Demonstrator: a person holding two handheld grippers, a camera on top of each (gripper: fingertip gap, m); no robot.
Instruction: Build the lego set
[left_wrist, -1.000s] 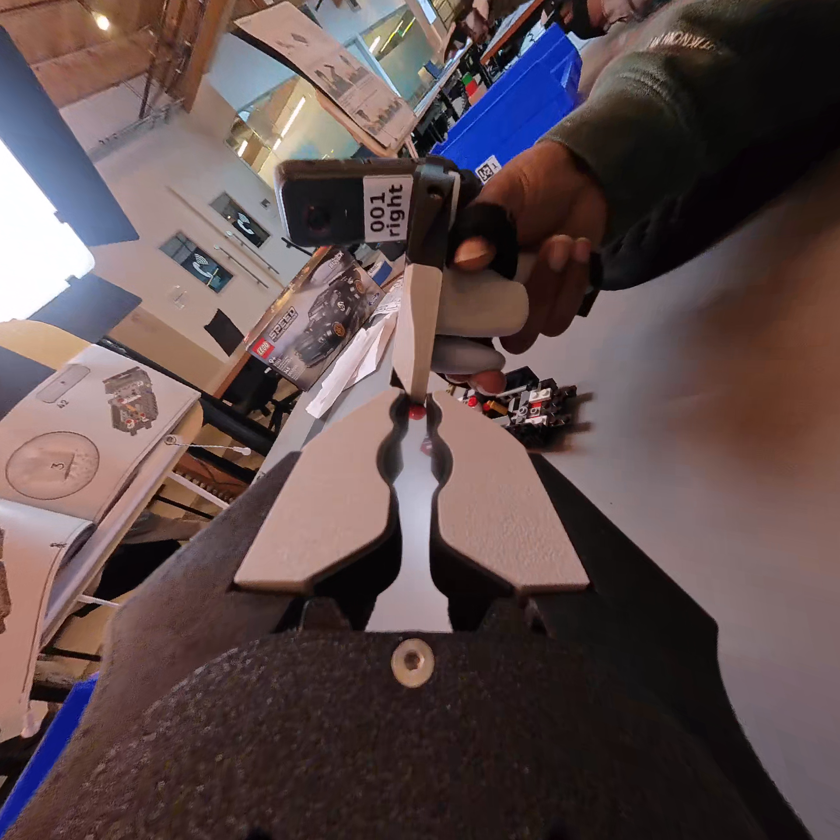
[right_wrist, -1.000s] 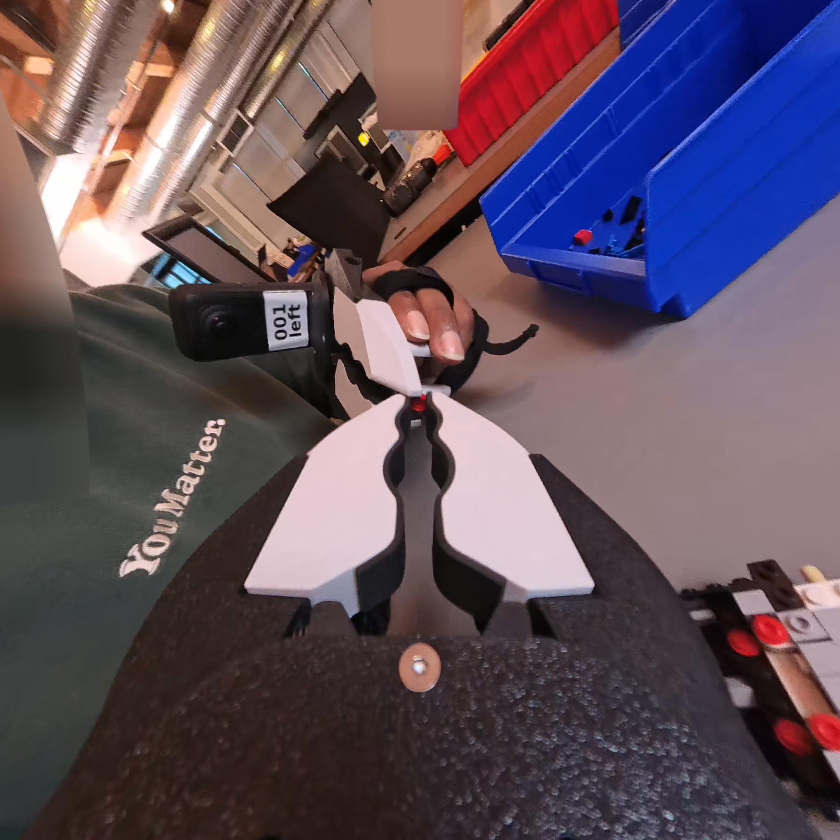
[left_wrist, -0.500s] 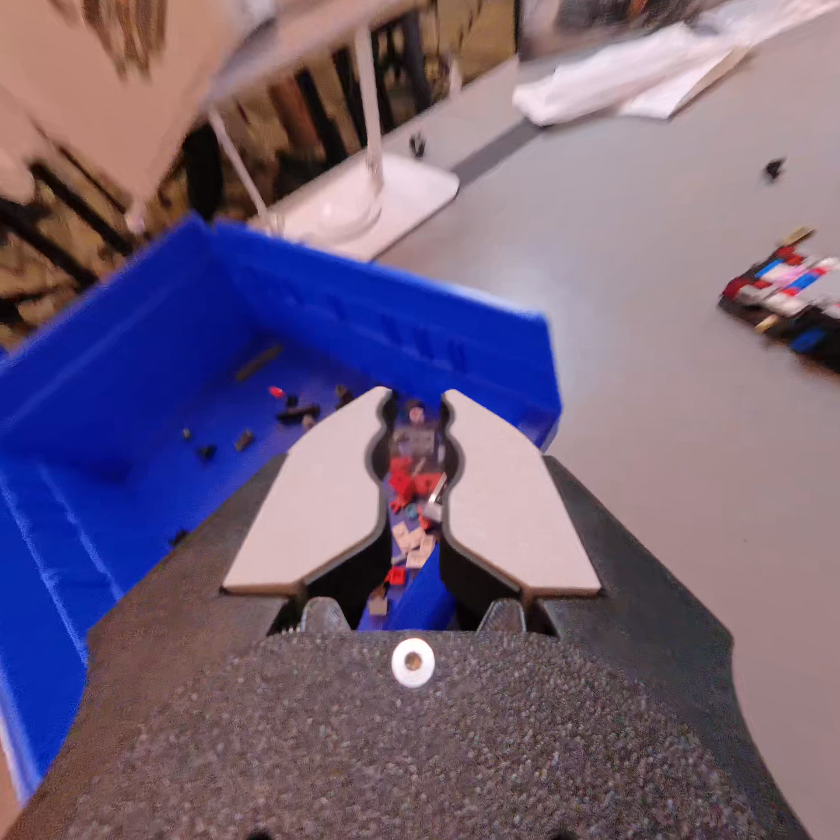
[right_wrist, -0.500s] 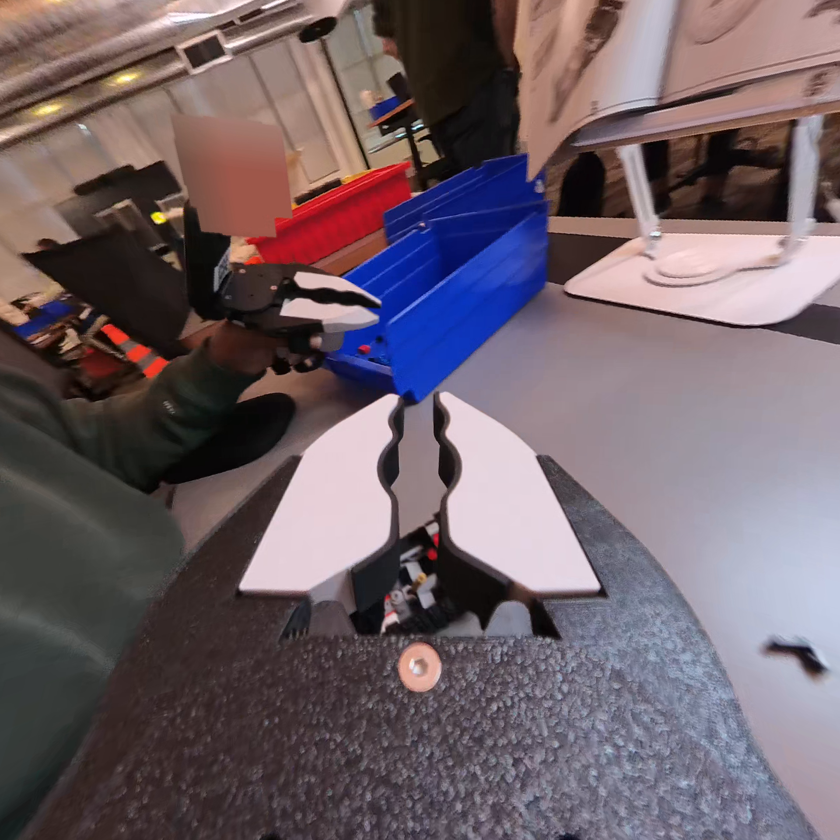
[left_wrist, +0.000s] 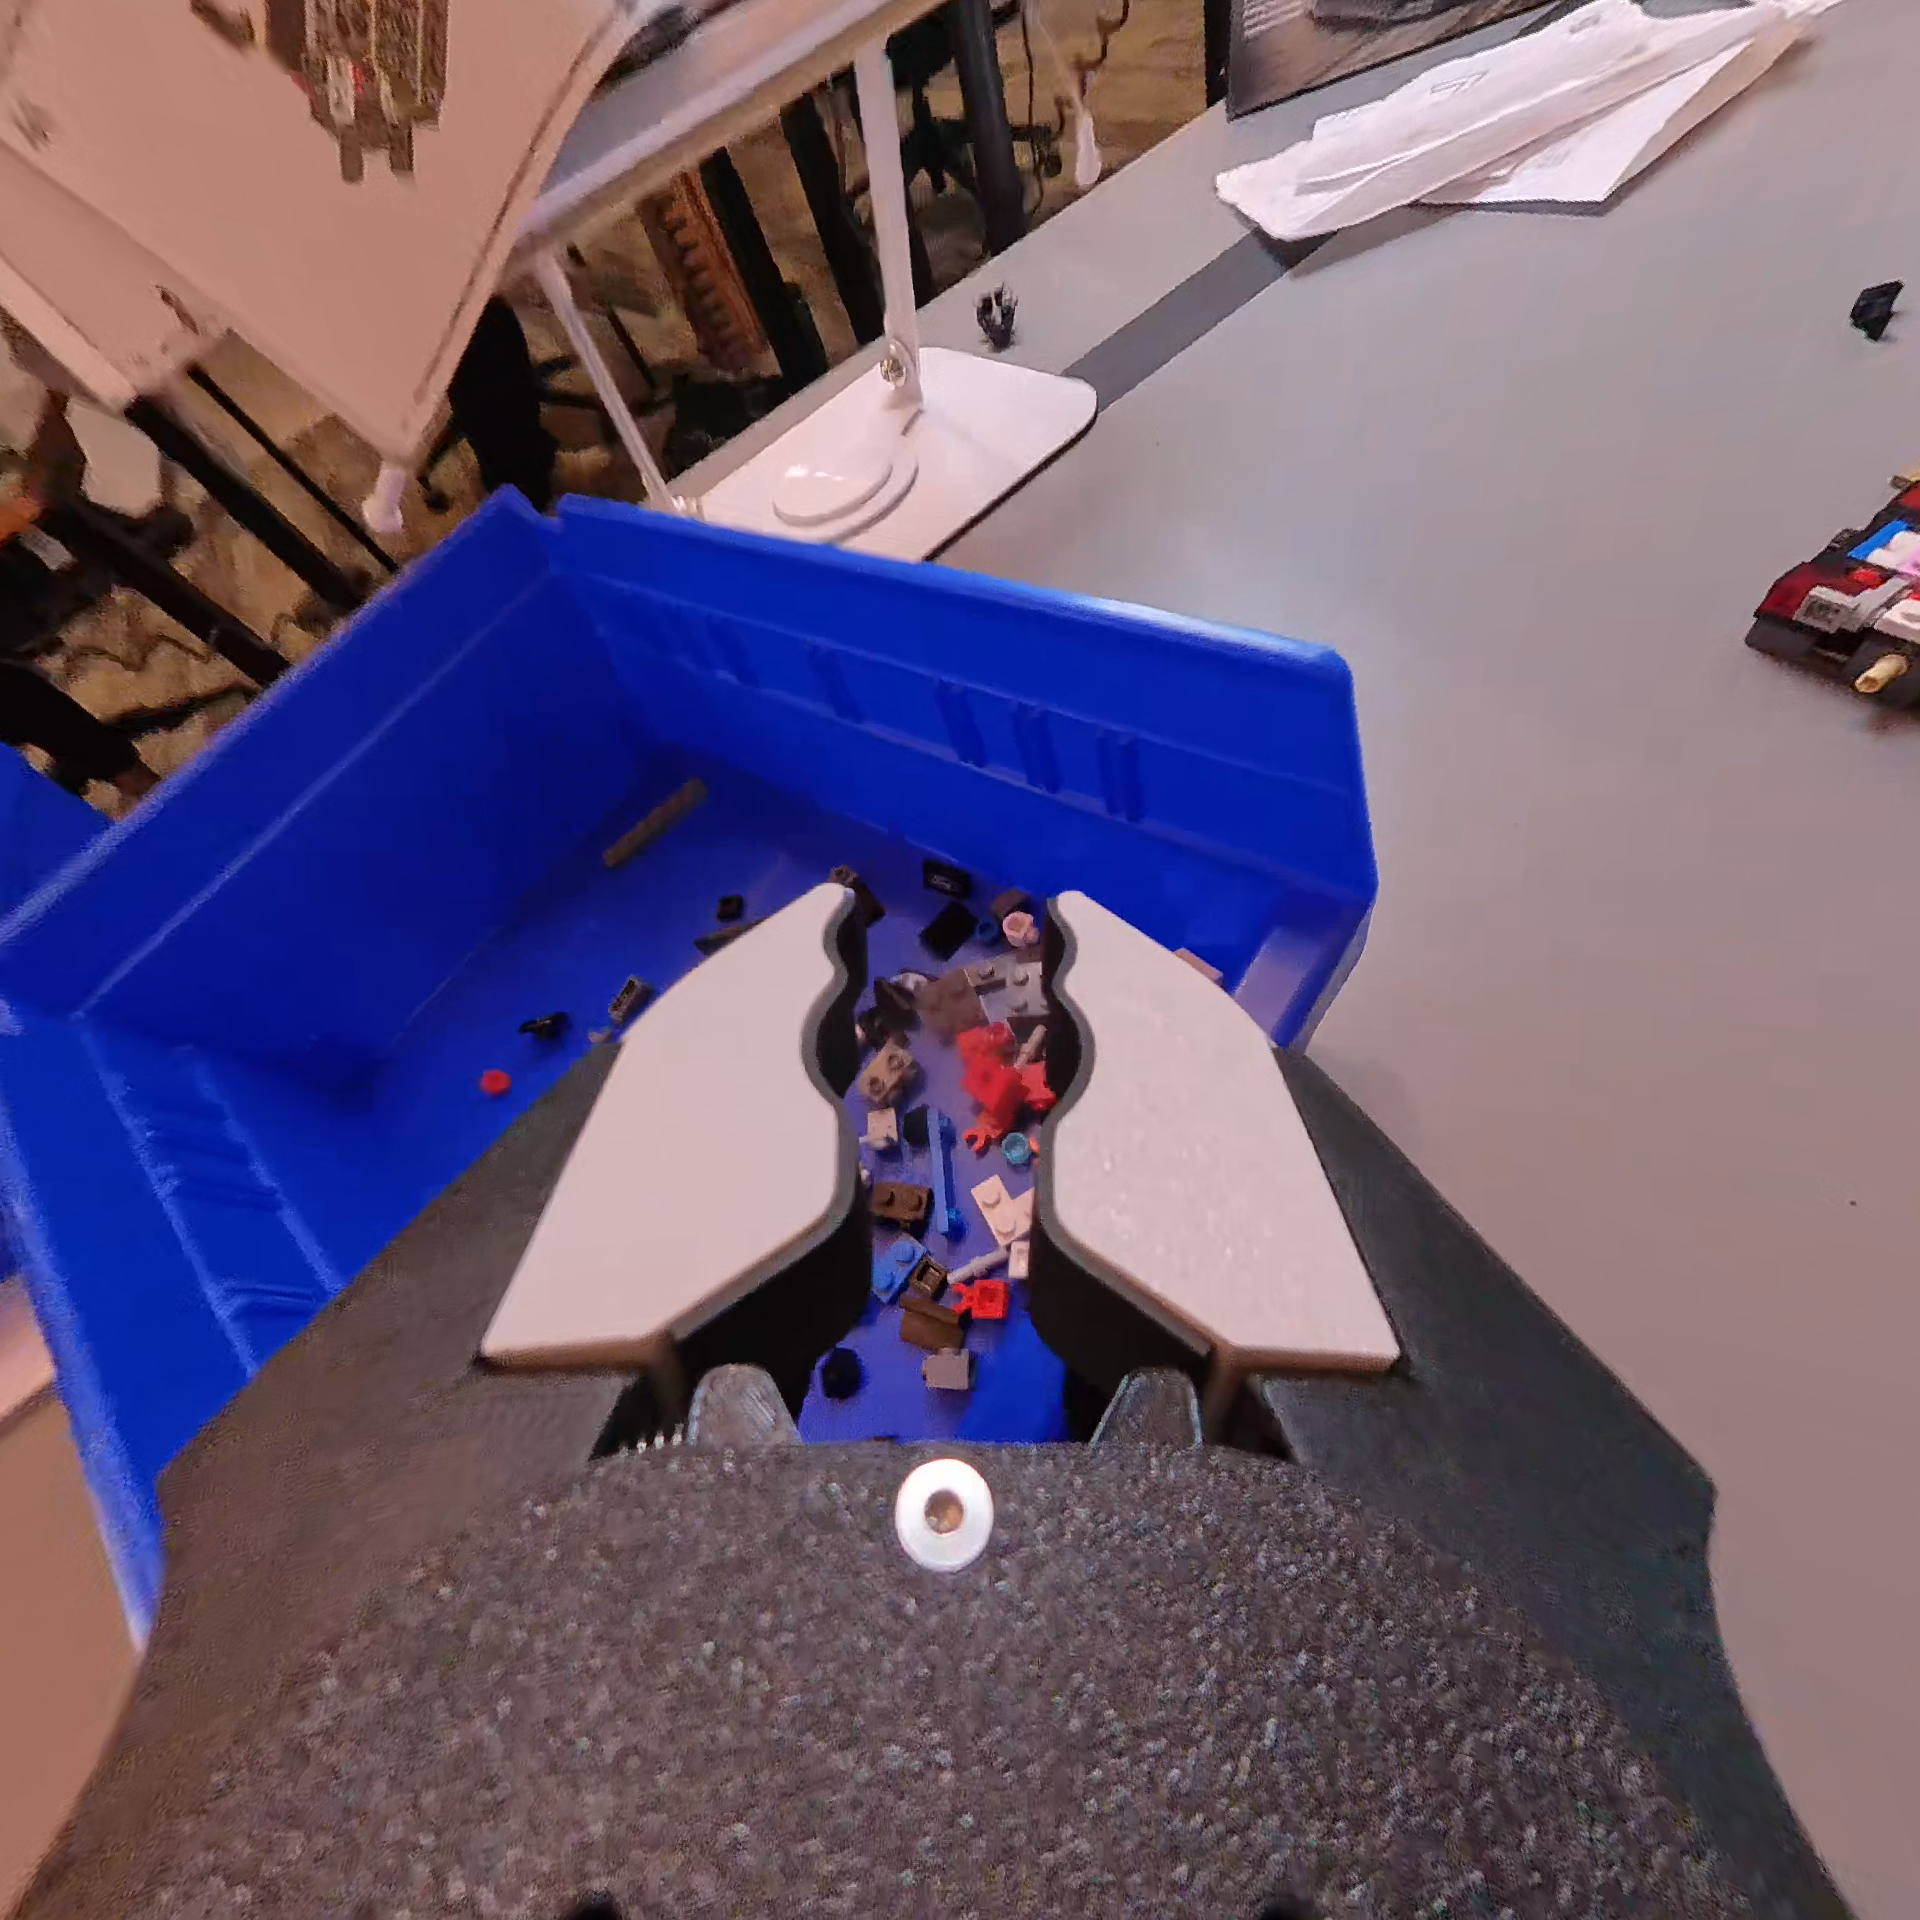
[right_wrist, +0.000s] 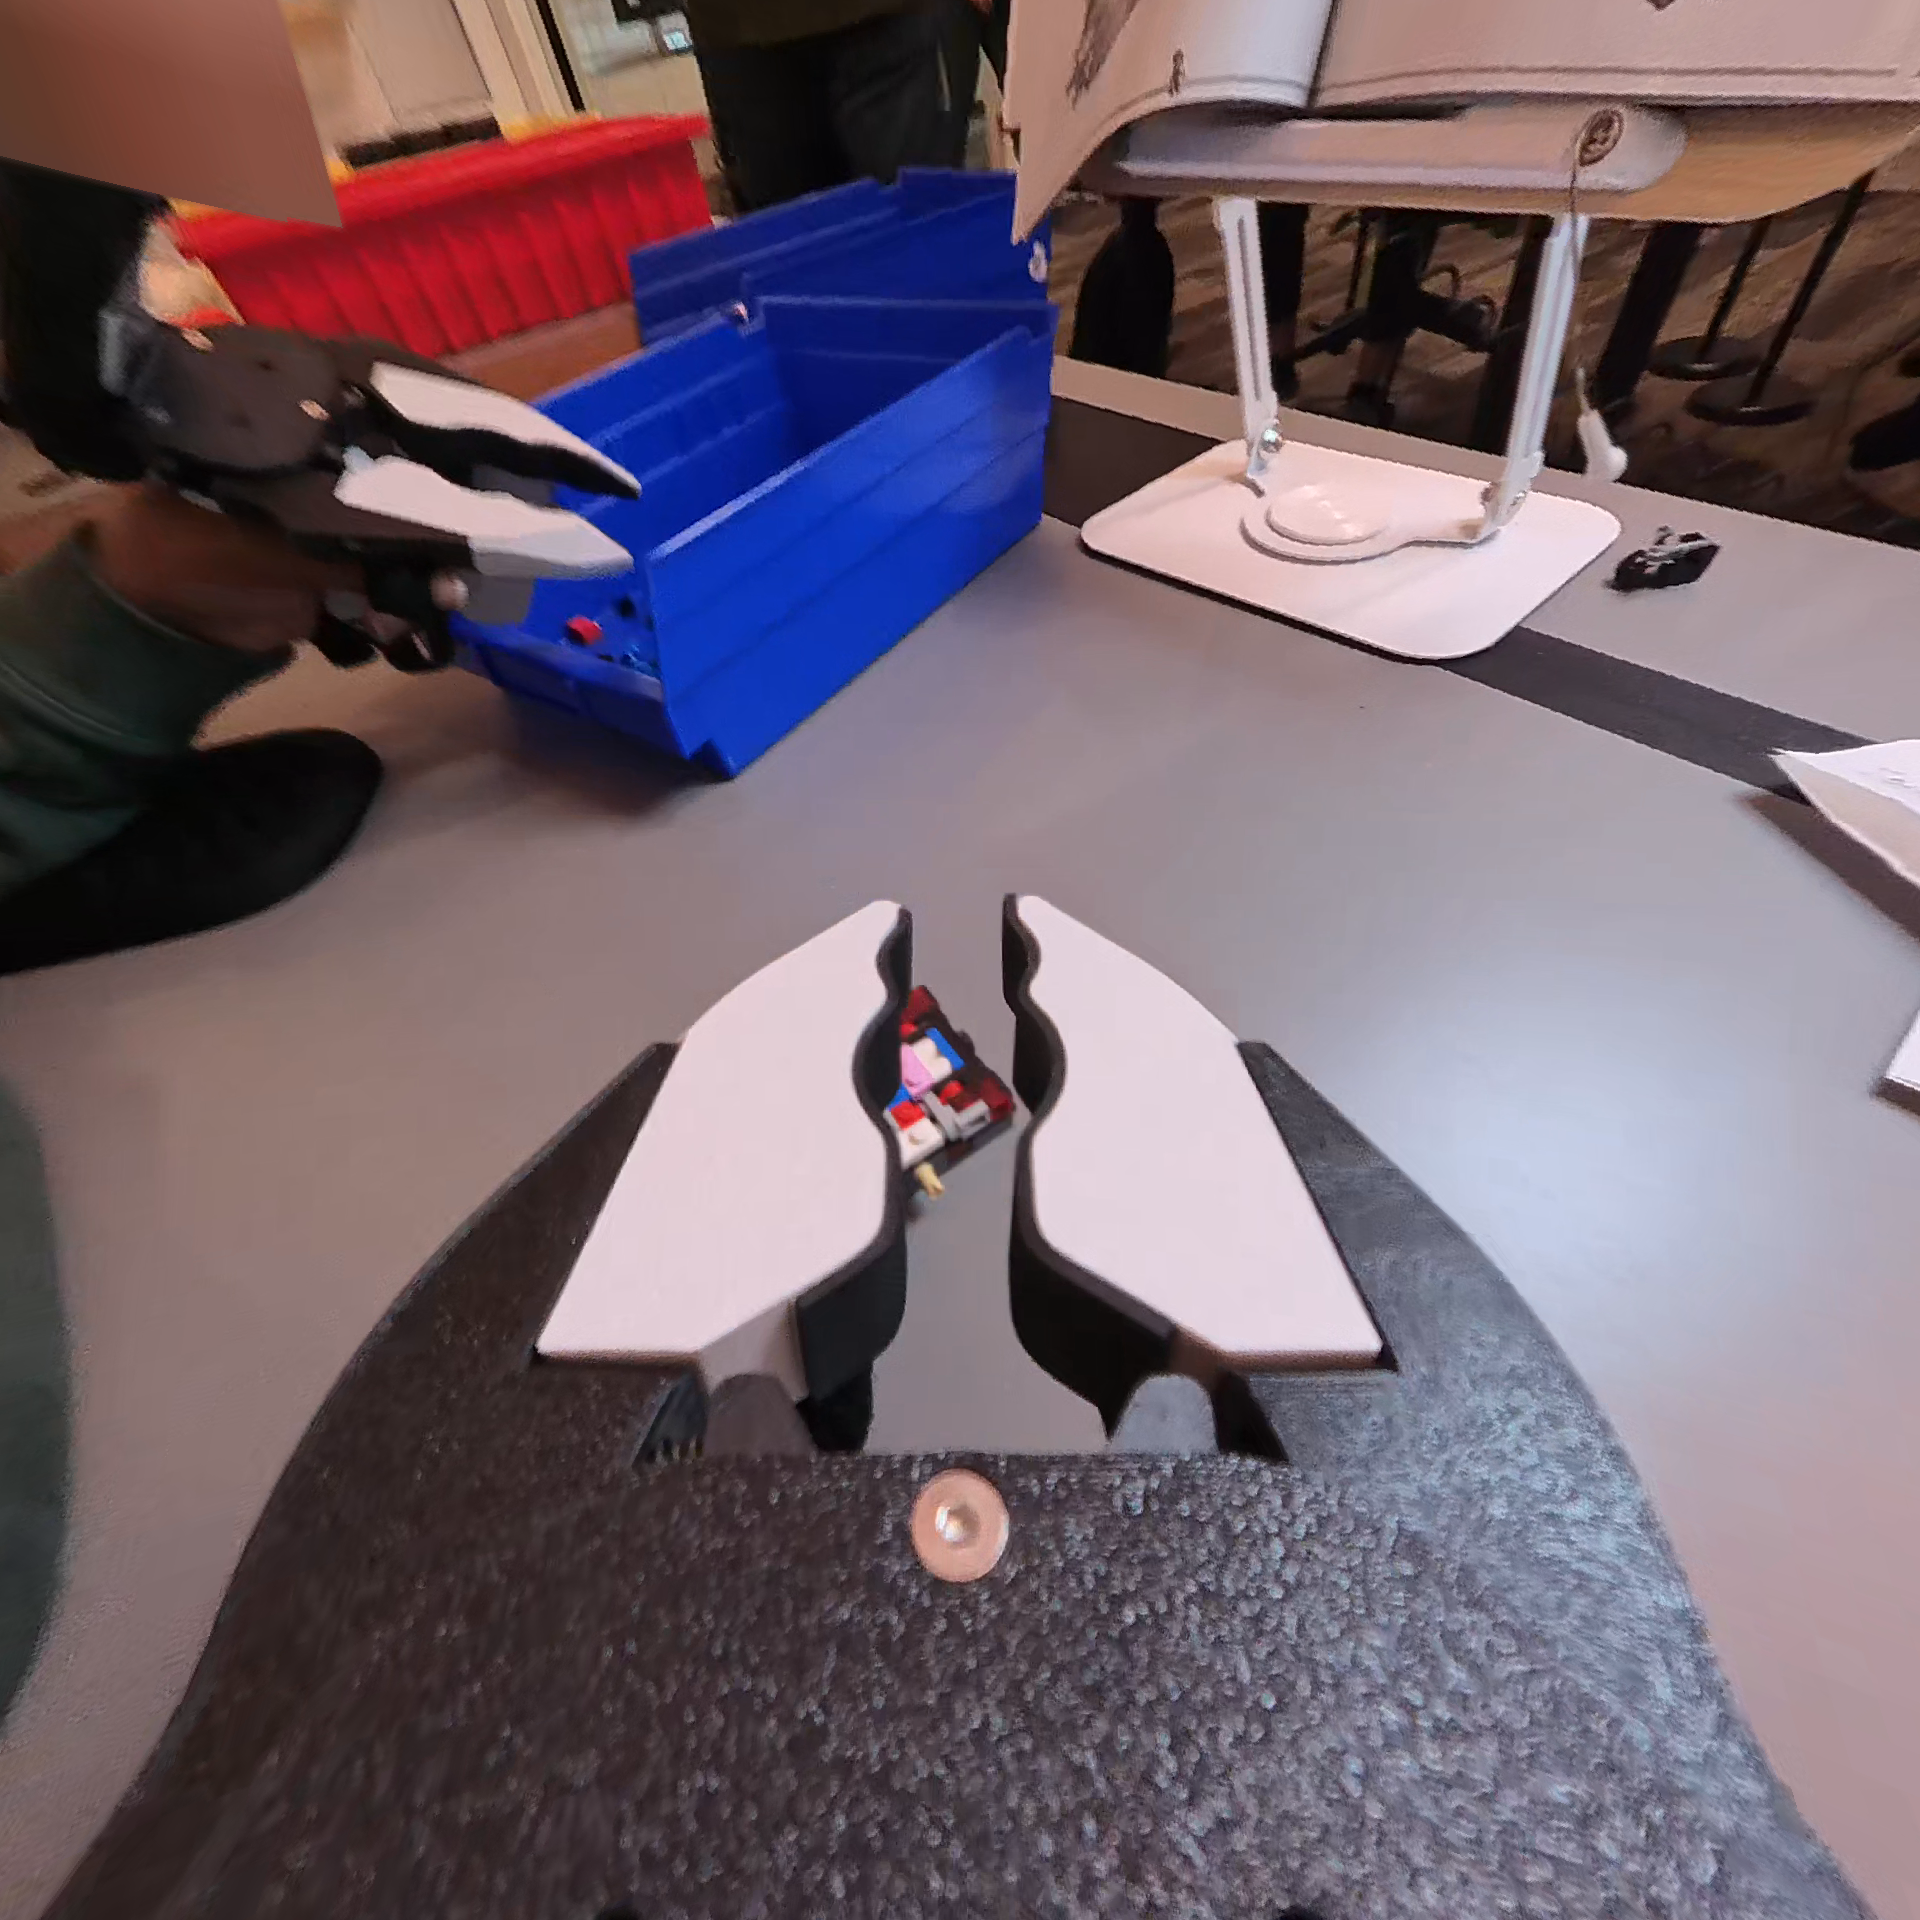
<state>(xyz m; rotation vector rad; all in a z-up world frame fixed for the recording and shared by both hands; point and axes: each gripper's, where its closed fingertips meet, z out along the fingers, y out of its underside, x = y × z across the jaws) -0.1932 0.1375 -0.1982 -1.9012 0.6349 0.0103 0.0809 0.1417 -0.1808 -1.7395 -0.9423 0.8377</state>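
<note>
The left gripper (left_wrist: 948, 925) hangs over the open end of the blue bin (left_wrist: 1039, 665), its fingers apart by a moderate gap with nothing between them; the loose pieces (left_wrist: 961, 1122) lie directly below and between its fingers, probably so the person can look down the gap and choose the next part. A small red stud (left_wrist: 495, 1082) sits alone on the bin floor to the gripper's left. The right gripper (right_wrist: 956, 914) is also parted and empty, poised above the partly built model (right_wrist: 940, 1086), which rests on the table (right_wrist: 1351, 883) under the gap and partly hidden by the left finger; this looks like readiness to steady the model once a piece arrives. Beyond the right gripper, a white stand (right_wrist: 1351, 540) holds the instruction booklet (right_wrist: 1455, 52) raised, likely so its pages stay readable while both hands work.
</note>
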